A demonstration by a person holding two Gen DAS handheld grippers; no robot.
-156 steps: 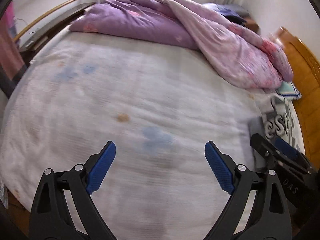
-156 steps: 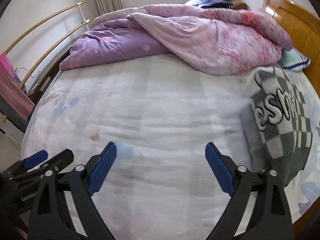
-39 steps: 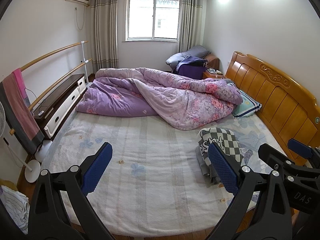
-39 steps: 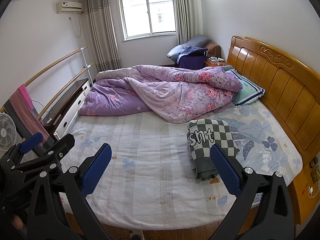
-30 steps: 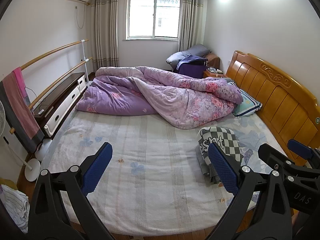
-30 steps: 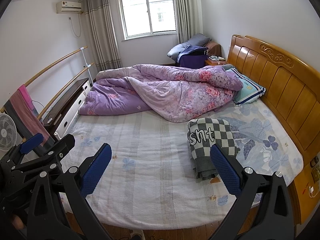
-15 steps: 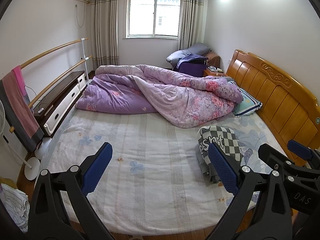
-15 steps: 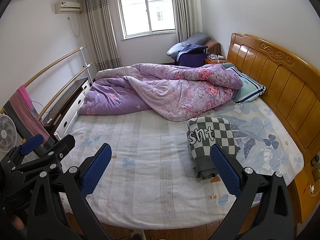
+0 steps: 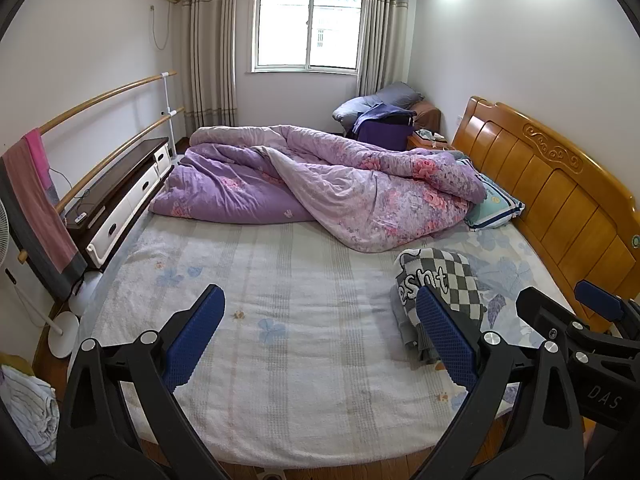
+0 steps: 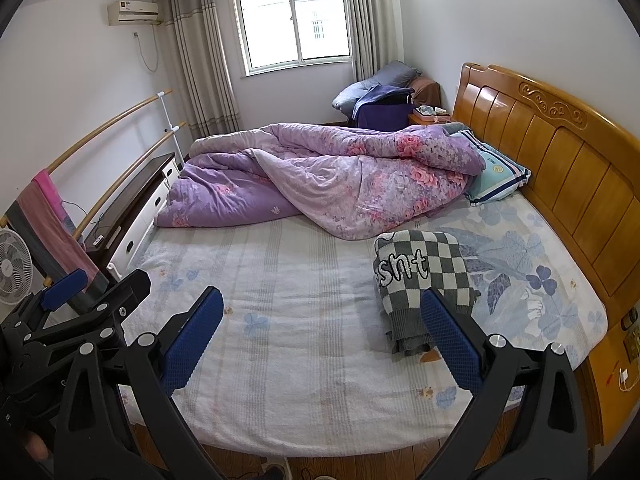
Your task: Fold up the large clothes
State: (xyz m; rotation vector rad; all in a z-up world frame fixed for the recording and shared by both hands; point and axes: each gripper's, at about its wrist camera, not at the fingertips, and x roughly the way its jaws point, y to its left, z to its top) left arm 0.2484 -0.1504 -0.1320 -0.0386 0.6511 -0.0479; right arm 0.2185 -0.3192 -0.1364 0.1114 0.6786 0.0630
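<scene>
A folded grey-and-white checkered sweater (image 9: pixel 438 285) with white lettering lies on the right side of the bed (image 9: pixel 280 320), near the headboard; it also shows in the right wrist view (image 10: pixel 420 276). My left gripper (image 9: pixel 320 336) is open and empty, held back from the bed's near edge. My right gripper (image 10: pixel 320 336) is open and empty, also back from the bed. Each gripper shows at the edge of the other's view.
A rumpled purple floral quilt (image 9: pixel 320 184) covers the far half of the bed. A pillow (image 9: pixel 494 204) lies by the wooden headboard (image 9: pixel 560 200). A TV cabinet (image 9: pixel 116 200), rails with a hanging towel (image 9: pixel 36 216) and a fan (image 10: pixel 14 266) stand left.
Five seconds ago both grippers were low over the mattress; they have since pulled back and up from the bed. In the last second the views barely shift. The sweater has not moved.
</scene>
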